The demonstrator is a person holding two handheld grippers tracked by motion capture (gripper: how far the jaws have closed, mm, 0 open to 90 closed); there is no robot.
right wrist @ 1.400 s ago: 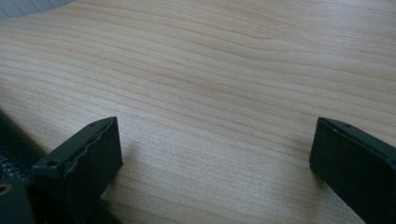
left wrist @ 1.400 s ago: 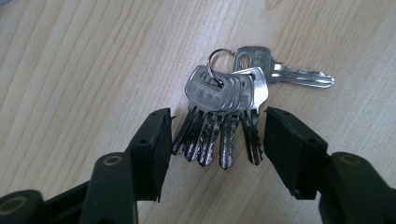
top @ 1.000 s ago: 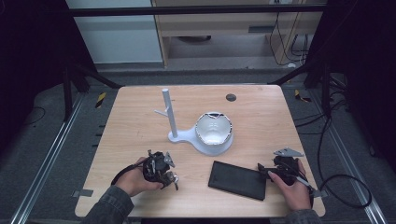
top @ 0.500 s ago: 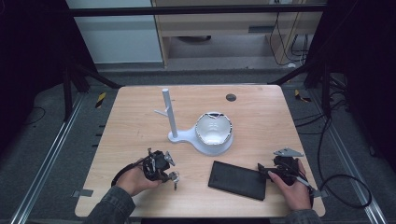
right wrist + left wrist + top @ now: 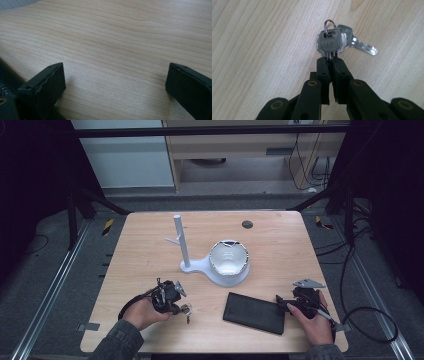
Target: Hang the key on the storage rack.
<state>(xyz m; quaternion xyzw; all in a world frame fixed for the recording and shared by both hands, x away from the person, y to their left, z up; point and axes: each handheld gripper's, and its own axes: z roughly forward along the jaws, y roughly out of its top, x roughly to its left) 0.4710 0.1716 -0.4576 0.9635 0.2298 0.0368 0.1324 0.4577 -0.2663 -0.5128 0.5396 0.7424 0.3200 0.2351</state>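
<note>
— Where is everything on the worktop (image 5: 280,245)?
— The stand with a post (image 5: 182,242) and bowl (image 5: 229,259) is in the middle. The keys (image 5: 186,309) lie near the front edge on the left, and the flat case (image 5: 255,312) lies to their right, in front of the bowl.

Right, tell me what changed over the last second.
The left gripper has just been closing its jaws and now pinches the blade of one key of the keys on their ring. The hand itself stayed put. The right gripper remains open over the table beside the black case; the white stand and bowl are where they were.
</note>
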